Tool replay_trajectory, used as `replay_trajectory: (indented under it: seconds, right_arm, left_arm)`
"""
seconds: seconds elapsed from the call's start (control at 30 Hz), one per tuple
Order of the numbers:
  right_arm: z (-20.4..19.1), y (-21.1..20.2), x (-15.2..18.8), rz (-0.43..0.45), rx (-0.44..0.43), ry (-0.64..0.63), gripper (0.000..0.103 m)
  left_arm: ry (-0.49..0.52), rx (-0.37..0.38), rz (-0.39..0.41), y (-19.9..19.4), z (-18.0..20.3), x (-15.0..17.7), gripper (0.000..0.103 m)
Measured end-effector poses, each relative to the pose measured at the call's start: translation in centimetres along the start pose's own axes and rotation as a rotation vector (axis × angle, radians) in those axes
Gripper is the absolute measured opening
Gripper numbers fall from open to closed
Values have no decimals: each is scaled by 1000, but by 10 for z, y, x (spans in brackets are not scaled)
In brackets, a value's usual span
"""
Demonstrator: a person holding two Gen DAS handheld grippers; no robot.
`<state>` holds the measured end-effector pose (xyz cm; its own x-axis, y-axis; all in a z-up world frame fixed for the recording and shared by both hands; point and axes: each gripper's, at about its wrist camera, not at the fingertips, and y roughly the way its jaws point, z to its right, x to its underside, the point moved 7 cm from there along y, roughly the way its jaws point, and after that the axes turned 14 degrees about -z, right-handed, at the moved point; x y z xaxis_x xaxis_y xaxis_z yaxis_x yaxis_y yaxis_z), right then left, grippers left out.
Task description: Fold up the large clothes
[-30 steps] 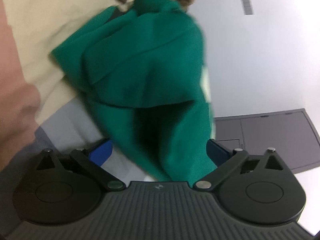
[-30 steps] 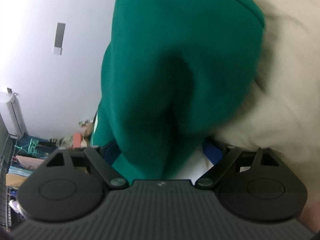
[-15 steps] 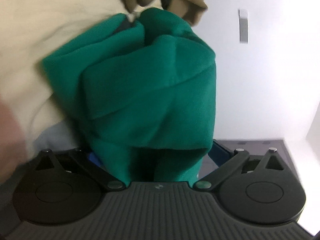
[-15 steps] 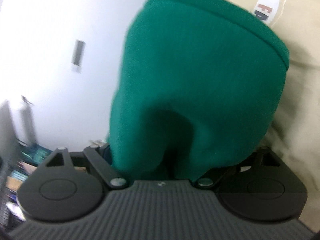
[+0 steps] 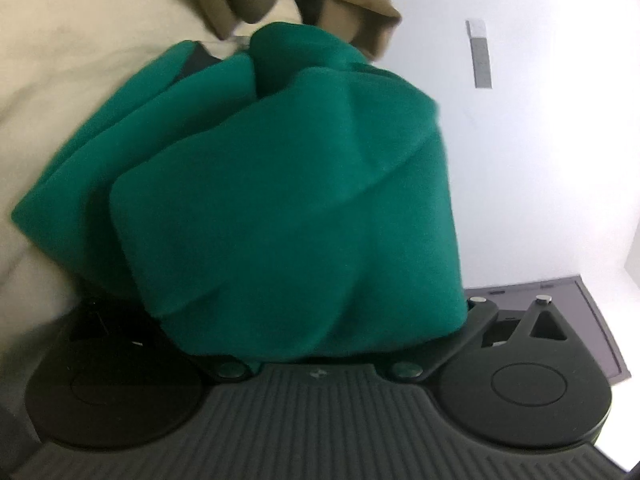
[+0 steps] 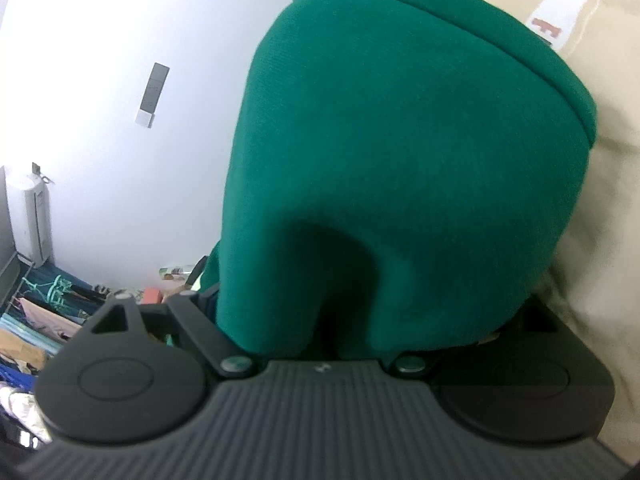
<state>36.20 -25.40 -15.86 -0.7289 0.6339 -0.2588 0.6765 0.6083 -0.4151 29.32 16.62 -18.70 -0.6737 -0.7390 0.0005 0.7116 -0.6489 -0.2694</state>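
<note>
While my left tongs are buried under the green garment, I honestly can't tell if they're clamped or loose. Cream fabric sits behind it. My right tongs have just been widening, same green bundle bunched between them, grip unclear too.

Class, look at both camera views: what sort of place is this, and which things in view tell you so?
Probably a home room used for laundry. A green garment rests against beige fabric, clothes lie heaped below a white wall, and a white appliance stands beside it.
</note>
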Motion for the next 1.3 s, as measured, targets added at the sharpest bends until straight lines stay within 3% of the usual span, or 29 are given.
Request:
replay_trajectory:
  seconds: [0.2, 0.3, 0.33, 0.4, 0.5, 0.7, 1.0, 1.3]
  right_arm:
    - [-10, 14, -18, 26, -16, 42, 94]
    - [-10, 22, -21, 31, -11, 23, 93]
    - [-11, 22, -21, 31, -10, 14, 91]
    - [-15, 19, -22, 29, -10, -6, 68]
    - [-26, 8, -25, 21, 3, -87, 50]
    - [-50, -17, -19, -16, 27, -224, 41]
    - [-74, -76, 12, -58, 33, -283, 41]
    - [-94, -150, 24, -9, 13, -298, 41]
  left_arm:
    - [6, -1, 16, 5, -4, -1, 101]
    - [40, -54, 28, -1, -2, 0, 80]
    - [43, -50, 32, -1, -2, -2, 73]
    - [65, -59, 36, -7, 2, 0, 61]
    - [143, -111, 45, -11, 13, 6, 49]
    - [233, -127, 37, -29, 29, 19, 37]
    - [302, -159, -3, -74, 58, 70, 35]
    - [349, -114, -61, -107, 96, 146, 35]
